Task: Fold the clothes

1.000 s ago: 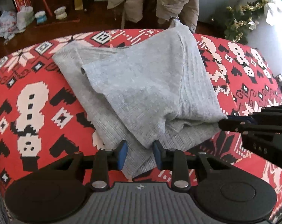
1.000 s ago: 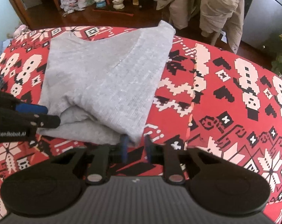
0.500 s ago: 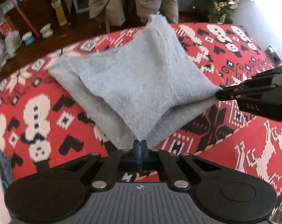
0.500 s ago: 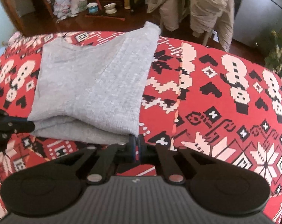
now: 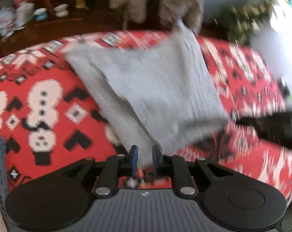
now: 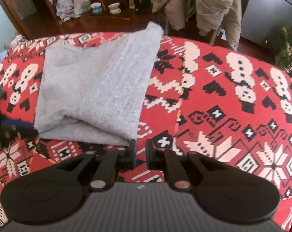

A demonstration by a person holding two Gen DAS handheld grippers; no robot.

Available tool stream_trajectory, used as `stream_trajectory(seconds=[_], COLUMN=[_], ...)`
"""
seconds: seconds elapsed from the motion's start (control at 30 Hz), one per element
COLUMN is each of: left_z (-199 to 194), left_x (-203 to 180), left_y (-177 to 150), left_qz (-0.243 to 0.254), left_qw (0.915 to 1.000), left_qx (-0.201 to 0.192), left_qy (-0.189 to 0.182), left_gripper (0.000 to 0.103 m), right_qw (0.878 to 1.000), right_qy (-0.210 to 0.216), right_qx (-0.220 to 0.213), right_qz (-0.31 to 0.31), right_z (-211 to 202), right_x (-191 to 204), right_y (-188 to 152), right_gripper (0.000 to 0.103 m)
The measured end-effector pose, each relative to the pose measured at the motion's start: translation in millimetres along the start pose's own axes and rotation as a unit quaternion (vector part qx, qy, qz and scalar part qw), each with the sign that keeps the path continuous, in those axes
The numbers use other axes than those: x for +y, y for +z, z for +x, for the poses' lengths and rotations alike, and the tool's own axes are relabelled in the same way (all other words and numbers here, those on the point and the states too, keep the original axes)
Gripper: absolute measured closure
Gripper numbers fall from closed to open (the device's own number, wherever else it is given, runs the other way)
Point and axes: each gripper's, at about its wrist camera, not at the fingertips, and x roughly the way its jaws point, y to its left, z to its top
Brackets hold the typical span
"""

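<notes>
Nearest the lens in each wrist view we see the tool itself. The left tool [image 5: 144,159] stands with its blue-padded fingers [image 5: 134,154] parted by a narrow gap; a corner of the grey knit garment [image 5: 155,96] lies between them, but this view is smeared, so we cannot tell whether the pads grip it. The right tool [image 6: 140,150] is likewise slightly parted and holds nothing; its left finger [image 6: 132,150] sits just beside the near right corner of the garment [image 6: 99,89], touching or nearly so. Just beyond, the garment lies folded in layers on the bench, which is covered by a red patterned tablecloth [image 6: 223,96]; its far corner reaches the far bench edge. We judge the main risk to be a disturbed fold: a pad catching the loose near edge could drag the top layer askew, and the soft knit would slide easily over the layer beneath. Farther off, beige coats [image 6: 213,5] hang over a chair.
</notes>
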Motion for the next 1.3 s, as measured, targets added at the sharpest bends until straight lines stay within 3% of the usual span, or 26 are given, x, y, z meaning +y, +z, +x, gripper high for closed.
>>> stream_trajectory(seconds=[0.13,0.37,0.43,0.47,0.6,0.77,0.87,1.0,1.3], left_z=[-2.3,28.7,34.6,33.9,25.0,24.0,33.8,37.0,45.2], left_x=[19.3,29.6,28.1,27.5,29.3,39.6,39.6,43.8,42.0], left_y=[32.1,67.0,69.0,69.4,68.7,65.5,65.2,66.5,67.3], left_qz=[-0.039,-0.029,-0.022,-0.024,-0.044,-0.081,-0.080,-0.077,-0.053], left_qw=[0.9975,0.9963,0.9962,0.9957,0.9924,0.9904,0.9919,0.9910,0.9919], left_qx=[-0.054,-0.064,-0.065,-0.073,-0.096,-0.077,-0.057,-0.060,-0.053], left_qy=[0.024,0.050,0.053,0.053,0.064,0.081,0.081,0.092,0.103], left_gripper=[0.074,0.074,0.082,0.101,0.101,0.101,0.098,0.093,0.099], right_qw=[1.000,1.000,0.999,0.999,0.999,0.999,0.998,0.996,0.993], right_qy=[0.002,0.011,0.014,0.015,0.016,0.024,0.031,0.035,-0.030], right_qx=[-0.012,-0.024,-0.028,-0.029,-0.033,-0.047,-0.057,-0.077,-0.110], right_qz=[0.001,0.015,0.015,0.014,0.015,0.007,0.001,-0.015,-0.038], right_z=[-14.2,-12.7,-10.4,-9.2,-4.8,2.9,8.1,21.3,66.5], right_x=[-2.4,0.9,3.7,5.1,9.4,15.9,20.1,23.3,11.8], right_y=[7.5,31.8,37.1,39.3,46.9,66.2,79.3,104.6,150.0], right_gripper=[0.093,0.093,0.092,0.092,0.092,0.092,0.092,0.092,0.094])
